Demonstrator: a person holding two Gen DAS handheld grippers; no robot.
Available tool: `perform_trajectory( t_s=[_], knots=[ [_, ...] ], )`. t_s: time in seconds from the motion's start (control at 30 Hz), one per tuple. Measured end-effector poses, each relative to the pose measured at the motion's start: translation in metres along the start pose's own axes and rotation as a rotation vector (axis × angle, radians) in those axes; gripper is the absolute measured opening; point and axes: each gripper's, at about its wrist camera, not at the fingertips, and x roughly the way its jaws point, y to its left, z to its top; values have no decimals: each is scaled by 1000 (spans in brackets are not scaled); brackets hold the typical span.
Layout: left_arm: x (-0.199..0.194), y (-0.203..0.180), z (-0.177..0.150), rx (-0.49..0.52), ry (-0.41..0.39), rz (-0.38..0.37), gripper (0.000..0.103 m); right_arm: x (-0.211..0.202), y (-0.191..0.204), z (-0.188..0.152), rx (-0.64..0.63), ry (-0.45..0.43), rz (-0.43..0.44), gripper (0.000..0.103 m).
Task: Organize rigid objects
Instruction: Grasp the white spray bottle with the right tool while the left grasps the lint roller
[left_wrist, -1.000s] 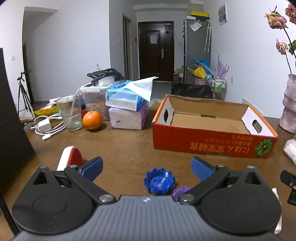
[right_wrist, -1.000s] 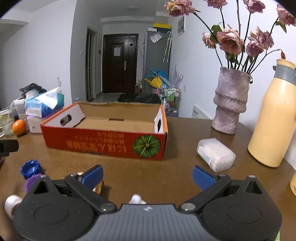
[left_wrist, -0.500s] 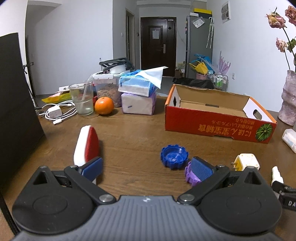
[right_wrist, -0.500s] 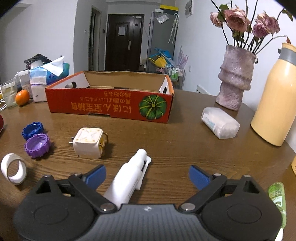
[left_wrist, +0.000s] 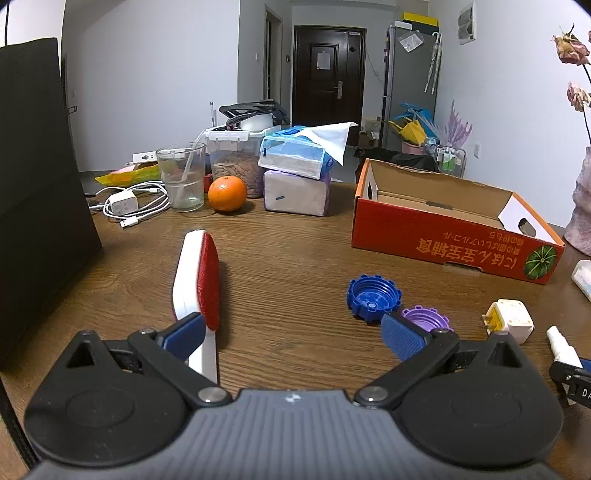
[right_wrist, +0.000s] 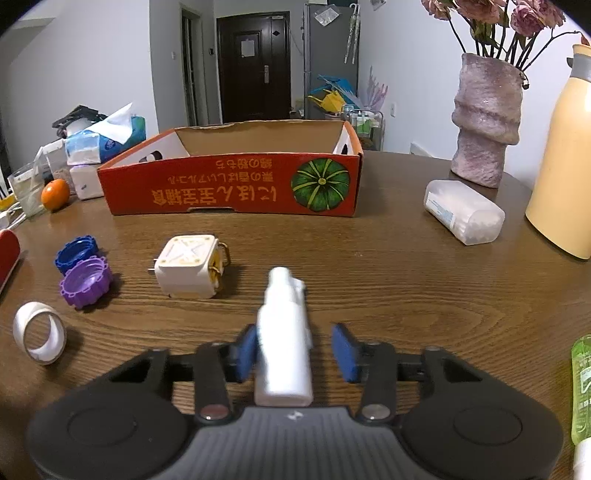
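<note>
A white spray bottle (right_wrist: 284, 343) lies on the wooden table (right_wrist: 388, 280) between the jaws of my right gripper (right_wrist: 295, 350). The jaws are closing: the left pad is against the bottle, the right pad a small gap away. A white plug adapter (right_wrist: 186, 266), a blue cap (right_wrist: 75, 253), a purple cap (right_wrist: 85, 282) and a white tape ring (right_wrist: 38, 330) lie to the left. The open red cardboard box (right_wrist: 229, 188) stands behind them. My left gripper (left_wrist: 293, 338) is open above the table, its left finger beside a red-and-white brush (left_wrist: 197, 284).
A tissue pack (right_wrist: 463, 212), a pink vase (right_wrist: 485, 122) and a yellow flask (right_wrist: 565, 155) stand on the right, with a green bottle (right_wrist: 581, 391) at the right edge. At the back left are an orange (left_wrist: 227, 194), a glass (left_wrist: 183, 179), tissue boxes (left_wrist: 295, 177) and a charger cable (left_wrist: 125, 205).
My right gripper sank toward the table and its jaws narrowed around the white spray bottle. The left gripper drew back and left, bringing the brush beside its left finger.
</note>
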Motion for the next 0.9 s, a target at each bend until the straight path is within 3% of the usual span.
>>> perform_trajectory(
  t_s=[0.37, 0.9],
  knots=[
    [5, 17, 3, -36, 4, 32, 103, -12, -2, 0, 26, -54, 32, 27],
    [48, 70, 10, -84, 53, 178, 103, -25, -11, 5, 67, -129, 19, 26]
  ],
)
